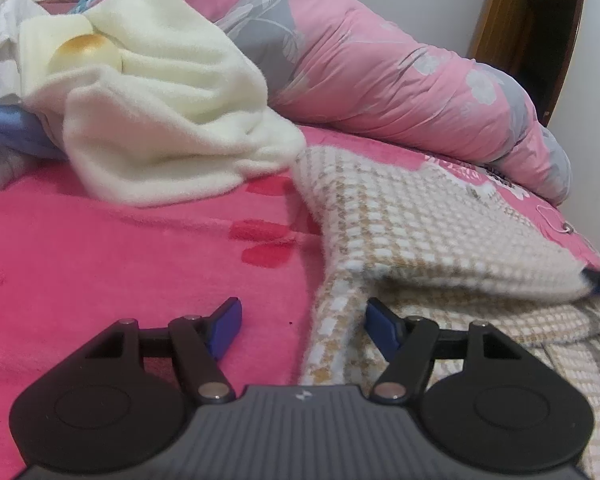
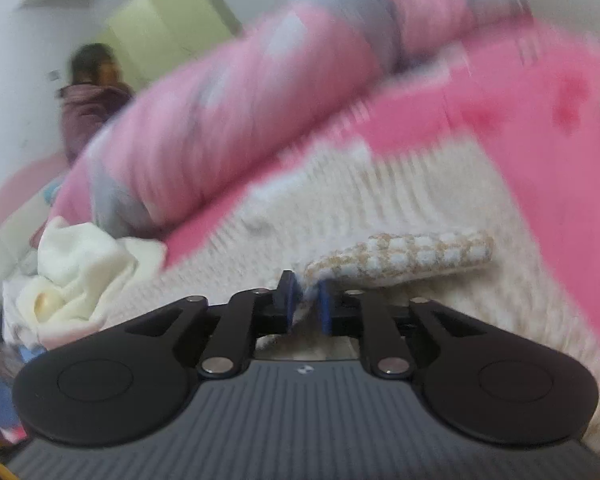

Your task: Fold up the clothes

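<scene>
My left gripper (image 1: 302, 326) hangs with its jaws wide and nothing pressed between them. The edge of the checked knit garment (image 1: 412, 220) runs up between the blue pads; the right-hand pad sits against or just over the cloth, the left-hand one over bare pink blanket (image 1: 100, 248). The garment spreads ahead and to the right of this gripper, one fold lifted off the layer below. At the far right edge of this view I see a blurred blue tip at the corner of that fold; I can't say for certain what it is.

My right gripper (image 2: 304, 304) is narrow, its pads pinched on a thin edge of the same checked garment (image 2: 400, 256), which sticks out ahead and to the right as a small rolled flap over the rest of the cream knit.

Only the left view shows the open wooden door (image 1: 540, 40) far right, and a metal snap on the garment low at the right. Only the right view, heavily blurred, shows a person (image 2: 92, 96) in a purple coat far off to the left and pale green cupboards (image 2: 168, 28).

Both show the cream fleece heap (image 1: 160, 120) ahead-left and the pink and grey quilt (image 1: 400, 72) beyond.

No readable writing; just a small pale logo mark on each gripper body.
</scene>
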Motion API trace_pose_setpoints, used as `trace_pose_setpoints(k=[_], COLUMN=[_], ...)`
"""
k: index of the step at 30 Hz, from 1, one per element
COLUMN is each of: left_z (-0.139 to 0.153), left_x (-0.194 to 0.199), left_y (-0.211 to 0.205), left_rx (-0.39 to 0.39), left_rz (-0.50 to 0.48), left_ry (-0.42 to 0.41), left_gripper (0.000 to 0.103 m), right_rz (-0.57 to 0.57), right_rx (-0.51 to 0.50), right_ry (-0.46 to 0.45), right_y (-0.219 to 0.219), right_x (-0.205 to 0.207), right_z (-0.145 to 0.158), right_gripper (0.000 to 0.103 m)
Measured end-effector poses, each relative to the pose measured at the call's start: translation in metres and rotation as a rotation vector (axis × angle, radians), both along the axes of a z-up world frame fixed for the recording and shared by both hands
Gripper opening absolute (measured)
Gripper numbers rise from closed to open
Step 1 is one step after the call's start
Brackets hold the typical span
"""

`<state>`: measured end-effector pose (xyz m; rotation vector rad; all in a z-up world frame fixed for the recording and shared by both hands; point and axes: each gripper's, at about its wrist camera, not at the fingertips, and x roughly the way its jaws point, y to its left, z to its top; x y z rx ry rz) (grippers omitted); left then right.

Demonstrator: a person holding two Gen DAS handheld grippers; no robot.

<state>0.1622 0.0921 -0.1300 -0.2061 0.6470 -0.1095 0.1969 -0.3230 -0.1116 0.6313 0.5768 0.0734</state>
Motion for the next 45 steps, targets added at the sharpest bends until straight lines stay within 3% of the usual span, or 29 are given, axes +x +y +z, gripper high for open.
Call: trace_pose_setpoints(k=[1, 2, 5, 6, 7, 9, 11, 15, 17, 18, 19, 21, 23, 25, 28, 32, 34, 37, 40, 45], left_z=[0.003, 0.007, 0.011, 0.009, 0.005, -0.001, -0.003, -0.001, -0.001, -0.002, -0.003, -0.004, -0.004, -0.004, -0.004, -0.003, -0.004, -0.005, -0.005, -0.007], left_x=[-0.002, -0.004, 0.001, 0.005, 0.008, 0.015, 0.015, 0.011, 0.008, 0.008, 0.008, 0.009, 0.009, 0.007, 0.005, 0.005, 0.004, 0.005, 0.004, 0.005], left_y=[0.0, -0.001, -0.004, -0.006, -0.008, -0.013, -0.018, -0.024, -0.026, -0.026, -0.025, -0.022, -0.022, -0.028, -0.031, -0.031, -0.031, -0.03, -0.03, -0.022], left_rx=[0.005, 0.007, 0.024, 0.034, 0.045, 0.066, 0.093, 0.119, 0.133, 0.137, 0.139, 0.117, 0.11, 0.137, 0.157, 0.15, 0.153, 0.146, 0.165, 0.122], left_rz=[-0.003, -0.005, -0.004, -0.003, -0.002, -0.001, 0.006, -0.008, -0.016, -0.015, -0.014, -0.016, -0.036, -0.056, -0.052, -0.052, -0.052, -0.059, -0.064, -0.044], left_ry=[-0.012, -0.027, -0.031, -0.015, 0.004, 0.041, 0.042, 0.025, 0.018, 0.021, 0.025, 0.037, 0.046, 0.046, 0.047, 0.054, 0.056, 0.071, 0.079, 0.086], left_gripper=[0.069, 0.069, 0.069, 0.069, 0.069, 0.069, 0.07, 0.078, 0.079, 0.079, 0.079, 0.079, 0.081, 0.081, 0.081, 0.082, 0.082, 0.083, 0.083, 0.083], right_rz=[-0.016, -0.027, -0.055, -0.06, -0.062, -0.06, -0.017, 0.176, 0.228, 0.215, 0.2, 0.112, 0.009, -0.053, -0.071, -0.026, -0.011, -0.03, -0.053, -0.003], right_rx=[0.082, 0.147, 0.31, 0.34, 0.331, 0.308, 0.311, 0.171, 0.053, 0.006, -0.04, -0.109, -0.111, -0.034, 0.027, -0.043, -0.106, -0.116, -0.04, -0.04], right_ry=[0.041, 0.05, 0.048, 0.055, 0.066, 0.06, -0.039, -0.409, -0.527, -0.528, -0.525, -0.409, -0.192, 0.037, 0.026, -0.128, -0.155, -0.024, 0.028, -0.026], right_y=[-0.009, -0.015, -0.03, -0.033, -0.03, -0.022, -0.01, 0.026, 0.036, 0.033, 0.03, 0.012, -0.019, -0.045, -0.051, -0.045, -0.043, -0.049, -0.057, -0.048], right_x=[0.002, 0.003, 0.007, 0.01, 0.017, 0.032, 0.042, 0.025, 0.0, -0.009, -0.017, -0.02, -0.008, 0.002, -0.005, -0.009, -0.006, 0.001, -0.007, -0.011], right_z=[-0.009, -0.016, -0.026, -0.028, -0.024, -0.007, 0.031, 0.138, 0.163, 0.157, 0.15, 0.109, 0.047, -0.014, -0.021, 0.026, 0.032, -0.006, -0.042, -0.02], right_gripper=[0.029, 0.033, 0.034, 0.031, 0.015, 0.01, 0.008, 0.007, 0.007, 0.007, 0.007, 0.007, 0.007, 0.007, 0.007, 0.007, 0.007, 0.007, 0.007, 0.008])
